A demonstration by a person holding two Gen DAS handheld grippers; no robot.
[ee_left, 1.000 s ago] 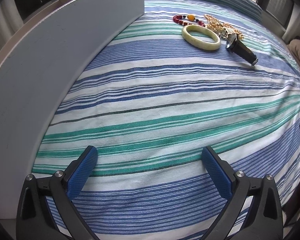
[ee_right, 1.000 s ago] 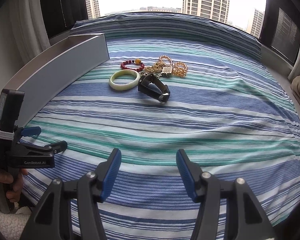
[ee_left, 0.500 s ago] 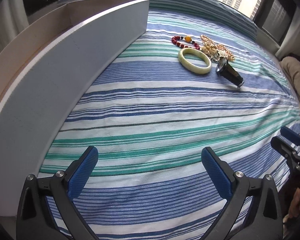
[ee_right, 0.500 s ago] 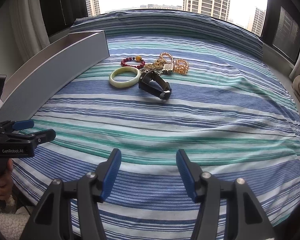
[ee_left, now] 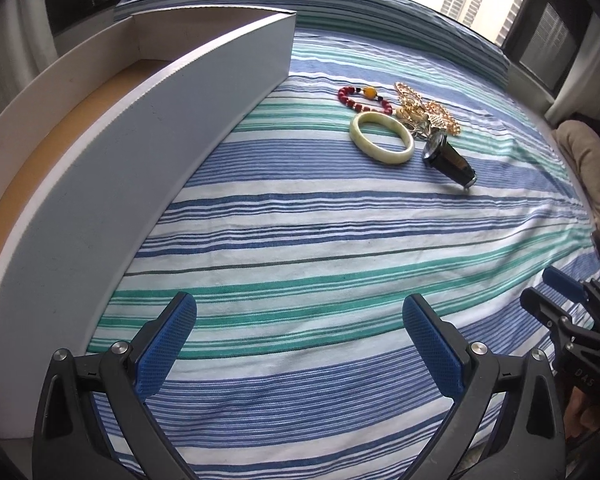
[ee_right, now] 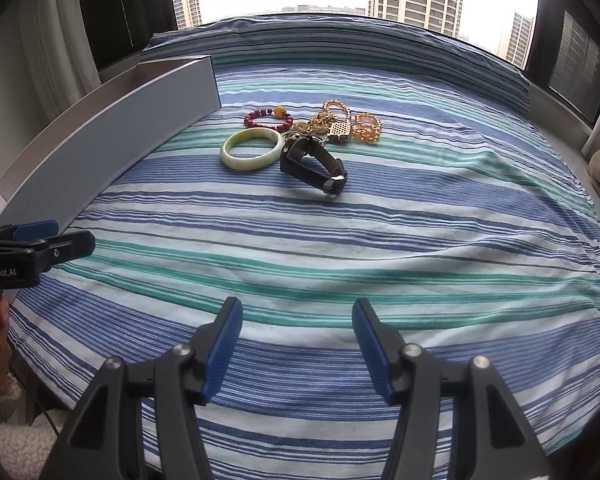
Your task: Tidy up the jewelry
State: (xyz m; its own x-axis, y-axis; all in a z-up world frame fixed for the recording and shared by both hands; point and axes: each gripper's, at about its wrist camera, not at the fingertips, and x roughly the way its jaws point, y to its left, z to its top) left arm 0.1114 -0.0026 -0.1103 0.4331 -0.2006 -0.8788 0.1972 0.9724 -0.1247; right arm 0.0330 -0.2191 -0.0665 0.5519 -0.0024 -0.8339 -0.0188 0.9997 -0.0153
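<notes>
The left gripper has risen, exposing the white box interior; both grippers gape empty. Approach step: jewelry untouched at 12 o'clock on the bed. The right gripper should reach the jade bangle. Only the right view shows the watch strap loop.

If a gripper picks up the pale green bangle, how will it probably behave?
The bangle looks like a rigid polished ring, so it probably keeps its shape but may slip between smooth fingers. It lies flat on the soft bedspread, so it seems unlikely to roll. It may chip if dropped.
</notes>
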